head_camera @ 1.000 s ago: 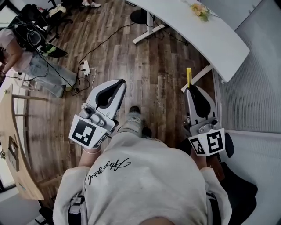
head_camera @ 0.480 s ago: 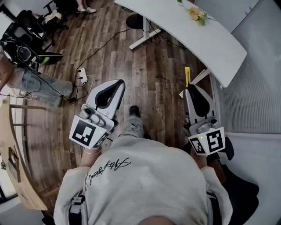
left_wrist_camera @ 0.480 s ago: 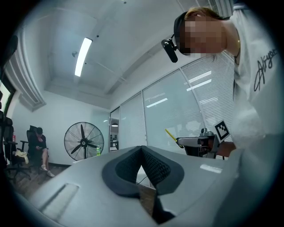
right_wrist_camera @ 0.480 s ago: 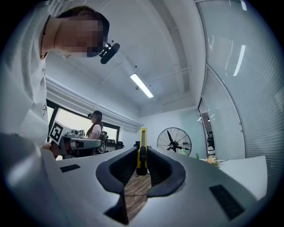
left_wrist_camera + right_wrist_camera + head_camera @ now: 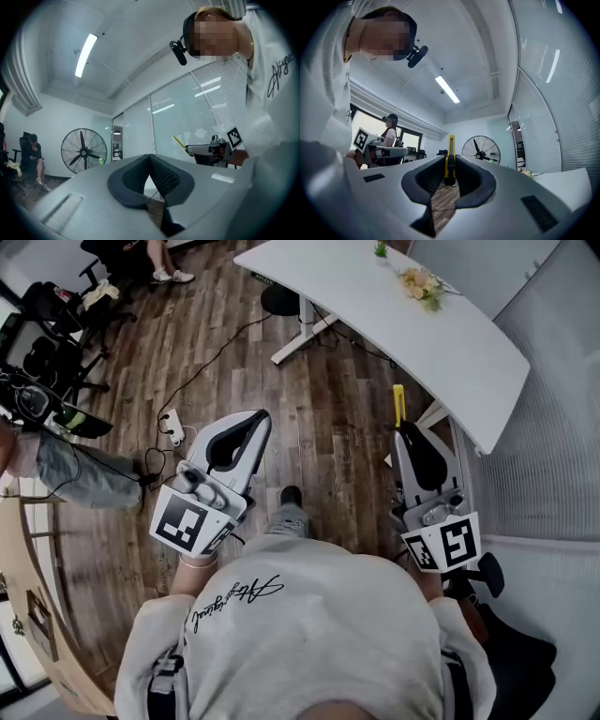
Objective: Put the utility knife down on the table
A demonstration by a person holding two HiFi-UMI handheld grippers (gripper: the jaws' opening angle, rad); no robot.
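- The yellow utility knife is off the counter. It stands on edge, clamped between the fingers of your right gripper.
- The knife's front end sticks out past the fingertips, in the air above the wooden floor.
- On your left gripper, the fingers are clenched tip to tip with nothing between them. It is well apart from the knife.
- The white counter lies ahead and to the right of the knife. Its rounded near end is close to the blade tip, but the knife is not over it.
- A white counter foot crosses the floor just beside the knife tip in the head view.
- A bunch of flowers sits on the far part of the counter. The near stretch of the top is plain white.
- A wall of blinds runs close along your right side.
- A power strip and cables lie on the floor to your left, with office chairs beyond.
- A standing fan stands ahead in the right gripper view.
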